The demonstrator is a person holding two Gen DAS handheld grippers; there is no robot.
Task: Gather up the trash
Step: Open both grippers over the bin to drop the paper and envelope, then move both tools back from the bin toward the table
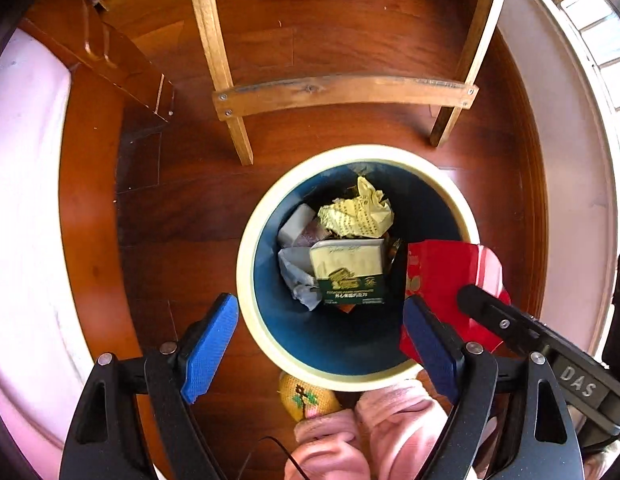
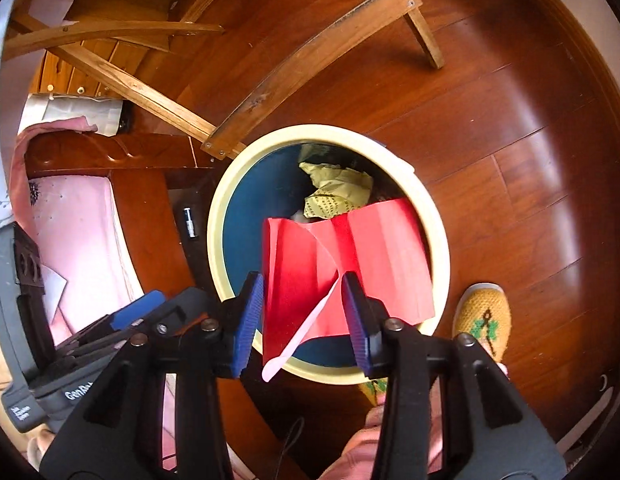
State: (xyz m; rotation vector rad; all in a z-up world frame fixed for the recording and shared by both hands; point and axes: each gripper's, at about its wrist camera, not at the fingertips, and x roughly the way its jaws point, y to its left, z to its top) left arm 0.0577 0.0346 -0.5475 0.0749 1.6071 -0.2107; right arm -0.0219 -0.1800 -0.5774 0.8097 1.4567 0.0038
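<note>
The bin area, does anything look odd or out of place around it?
Yes. A small battery lies loose on the wooden floor just left of the bin in the right wrist view, stray rather than binned. The red paper hangs over the bin, not yet inside.

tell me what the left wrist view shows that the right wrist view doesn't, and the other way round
Only the left wrist view: the green and cream box and grey crumpled wrapper deep in the bin, under the open left gripper.
Only the right wrist view: a small battery on the floor and the red paper's pale underside.
Both: the cream-rimmed bin, the crumpled yellow paper, the red paper between the right gripper fingers, and a knitted slipper.
</note>
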